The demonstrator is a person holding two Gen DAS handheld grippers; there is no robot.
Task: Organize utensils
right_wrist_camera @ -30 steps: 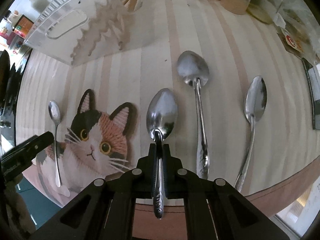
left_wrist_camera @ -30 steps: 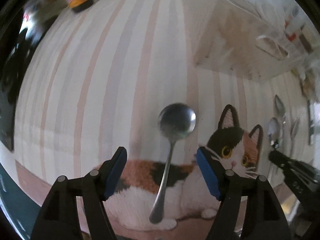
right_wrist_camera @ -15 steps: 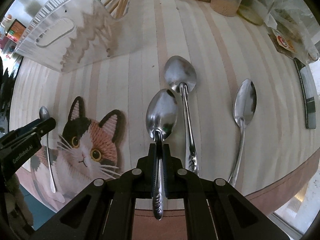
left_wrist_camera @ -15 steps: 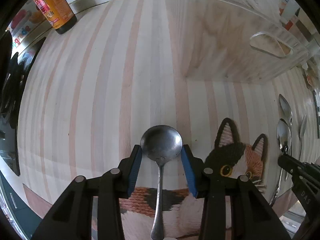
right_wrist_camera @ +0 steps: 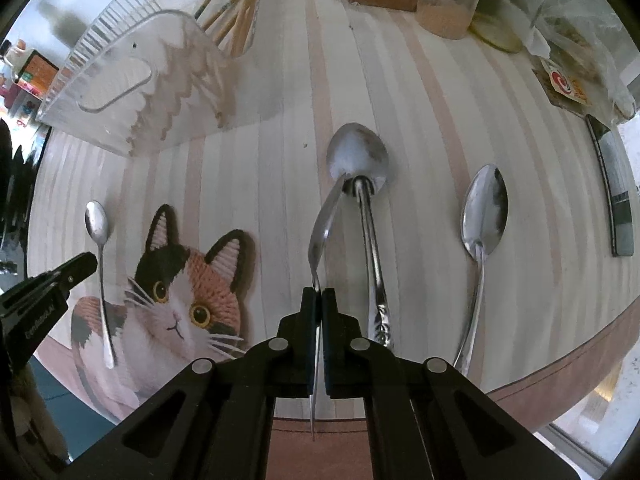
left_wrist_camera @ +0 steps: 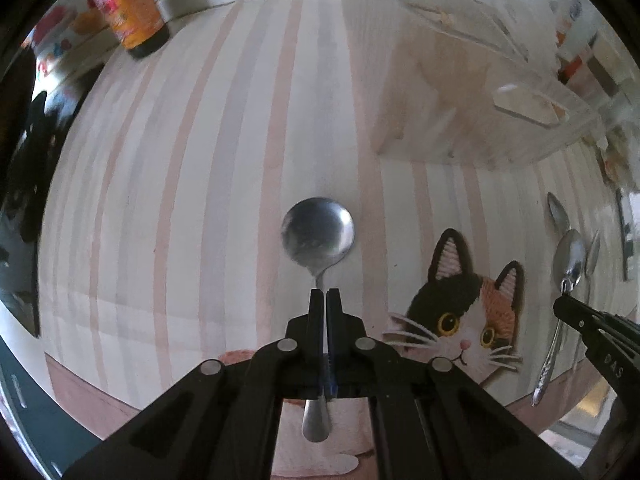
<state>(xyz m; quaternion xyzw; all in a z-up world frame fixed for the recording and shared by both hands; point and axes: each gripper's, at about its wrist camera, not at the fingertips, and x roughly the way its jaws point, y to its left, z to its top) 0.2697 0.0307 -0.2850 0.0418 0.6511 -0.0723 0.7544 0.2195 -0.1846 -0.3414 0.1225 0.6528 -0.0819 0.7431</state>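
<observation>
My left gripper [left_wrist_camera: 325, 294] has just closed on the small spoon [left_wrist_camera: 318, 236] over the striped mat [left_wrist_camera: 200, 200]; my right gripper [right_wrist_camera: 319, 294] clamps a big spoon [right_wrist_camera: 325, 224], two more lying beside it.

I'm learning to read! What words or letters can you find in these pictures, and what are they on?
"GenRobot.AI": on the side of the left gripper, right wrist view.
"BAS"-like letters: on the right gripper, left wrist view; uncertain.
Orange bottle label: blurred, unreadable.
Red swirl packet: a logo, print too small.
Spoons: no writing.
</observation>
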